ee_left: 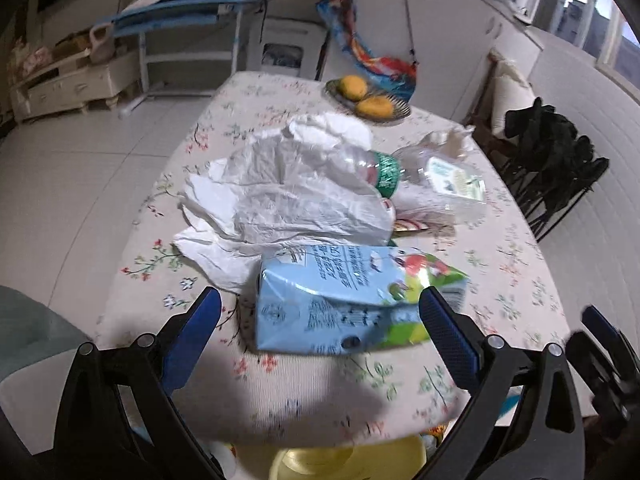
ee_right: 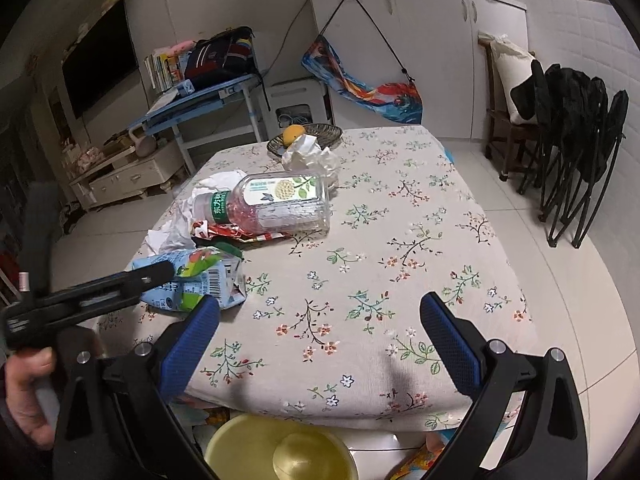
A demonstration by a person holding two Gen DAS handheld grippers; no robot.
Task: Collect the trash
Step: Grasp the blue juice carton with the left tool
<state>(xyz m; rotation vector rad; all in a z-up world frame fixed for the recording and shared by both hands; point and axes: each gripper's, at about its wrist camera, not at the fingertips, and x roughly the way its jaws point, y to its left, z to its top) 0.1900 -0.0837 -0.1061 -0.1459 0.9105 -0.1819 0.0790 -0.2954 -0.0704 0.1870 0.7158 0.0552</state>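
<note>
We kept our left gripper (ee_left: 320, 308) spread wide around the crushed blue carton (ee_left: 344, 300), near the table (ee_right: 400, 240) edge, likely ready to clamp it. Right gripper (ee_right: 320, 320) hung open, empty, over bare cloth. Yellow bin (ee_right: 280, 452) waited below for drops.

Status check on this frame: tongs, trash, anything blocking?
Left tongs open, straddling the crushed blue drink carton, not gripping. Right tongs open, empty over the floral tablecloth. Plastic bottle, white plastic bag uncollected. Nothing blocking.
</note>
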